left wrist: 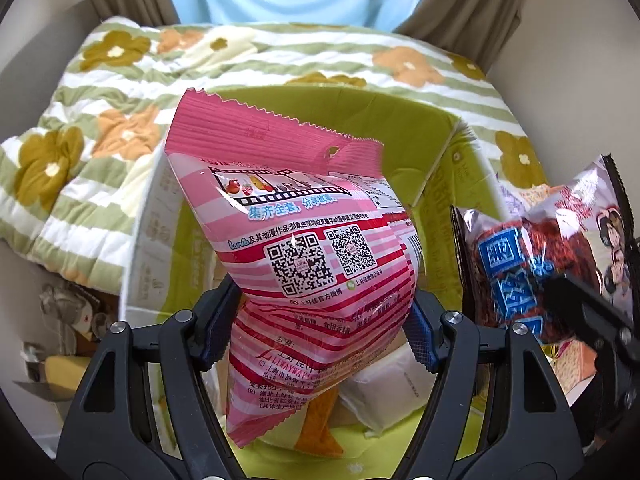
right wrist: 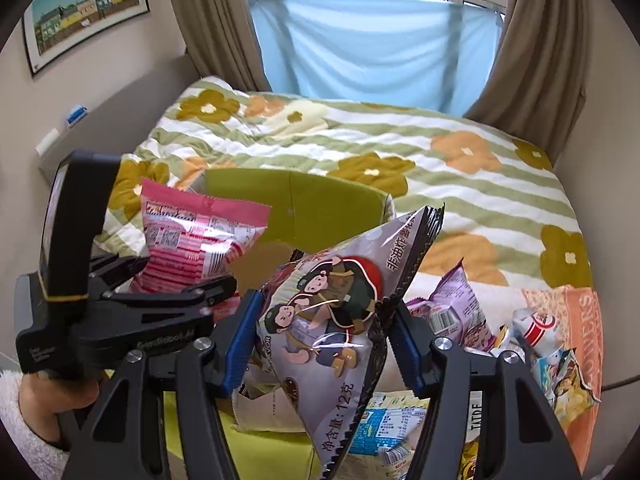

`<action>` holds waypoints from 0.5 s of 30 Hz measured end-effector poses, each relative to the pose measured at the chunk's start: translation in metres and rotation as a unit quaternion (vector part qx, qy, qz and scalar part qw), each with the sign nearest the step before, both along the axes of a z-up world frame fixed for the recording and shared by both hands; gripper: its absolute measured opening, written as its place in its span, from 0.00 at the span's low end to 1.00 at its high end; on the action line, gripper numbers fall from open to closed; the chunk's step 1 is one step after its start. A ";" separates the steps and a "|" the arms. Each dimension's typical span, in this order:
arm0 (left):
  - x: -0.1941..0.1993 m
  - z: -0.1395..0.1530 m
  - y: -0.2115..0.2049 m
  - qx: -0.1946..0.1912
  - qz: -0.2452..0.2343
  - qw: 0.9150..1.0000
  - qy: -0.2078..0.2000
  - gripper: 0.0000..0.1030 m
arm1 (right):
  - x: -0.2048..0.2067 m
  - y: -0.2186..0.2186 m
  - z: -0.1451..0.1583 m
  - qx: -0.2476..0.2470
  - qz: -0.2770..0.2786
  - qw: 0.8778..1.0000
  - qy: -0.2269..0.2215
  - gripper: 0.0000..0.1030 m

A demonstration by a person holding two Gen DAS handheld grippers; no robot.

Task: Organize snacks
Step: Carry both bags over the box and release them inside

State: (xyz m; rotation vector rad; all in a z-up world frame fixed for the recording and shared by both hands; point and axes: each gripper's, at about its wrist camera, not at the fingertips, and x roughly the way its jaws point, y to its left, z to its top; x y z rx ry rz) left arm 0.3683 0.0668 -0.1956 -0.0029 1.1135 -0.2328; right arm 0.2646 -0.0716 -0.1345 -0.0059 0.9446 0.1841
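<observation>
A bed fills the room behind, spread with a quilt (right wrist: 400, 152) striped green and white and dotted with mustard and orange flowers; beyond it a pale blue cloth (right wrist: 372, 48) hangs across the window between brown curtains (right wrist: 536, 64), and a framed picture (right wrist: 84, 12) of coloured houses hangs on the wall at left; on the quilt stands an open cardboard box (left wrist: 400, 128) with a lime-green inside, its flaps raised; the left gripper (left wrist: 320, 320) is clamped on a puffy pink striped snack bag (left wrist: 304, 240), its blue-padded fingers pressing the bag's lower half from both sides, so that the bag stands tilted above the box's opening with its serrated top edge toward the bed; below it, inside the box, lie a white packet (left wrist: 384, 392) and something orange that I cannot make out; the right gripper (right wrist: 324, 344) pinches a silvery-grey snack bag (right wrist: 332, 312) printed with two cartoon figures, its pads pressed against the bag's sides, the bag slanting up to the right over the box's near edge; from the right wrist view the pink bag sits just left of the grey one, the two apart; a hand (right wrist: 60, 396) in a fluffy white sleeve grips the left tool's handle; to the right, loose on the bed, lie more snacks, among them a purple bag (right wrist: 460, 308) and a yellow-printed bag (right wrist: 568, 384), beside an orange towel (right wrist: 580, 320).
</observation>
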 end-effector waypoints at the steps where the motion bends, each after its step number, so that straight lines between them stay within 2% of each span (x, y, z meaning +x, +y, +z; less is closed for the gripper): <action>1: 0.003 -0.004 0.000 0.000 -0.002 1.000 0.008 0.69 | 0.001 0.001 -0.002 -0.004 0.002 1.000 0.004 0.55; 2: 0.005 -0.007 -0.001 0.001 -0.004 1.000 0.013 0.70 | 0.003 0.003 -0.004 -0.008 0.003 1.000 0.006 0.55; 3: 0.006 -0.009 -0.004 0.011 -0.004 1.000 0.013 0.75 | 0.005 0.003 -0.006 -0.012 0.006 1.000 0.010 0.55; 4: 0.007 -0.010 -0.005 0.022 -0.002 1.000 0.009 0.87 | 0.006 0.003 -0.007 -0.013 0.008 1.000 0.010 0.55; 6: 0.007 -0.010 -0.008 0.045 0.007 0.999 -0.002 0.98 | 0.008 0.003 -0.009 -0.017 0.019 1.000 0.008 0.55; 15: -0.008 0.000 0.001 0.050 0.049 0.998 -0.003 0.98 | 0.008 -0.008 -0.015 -0.002 0.055 0.998 0.013 0.55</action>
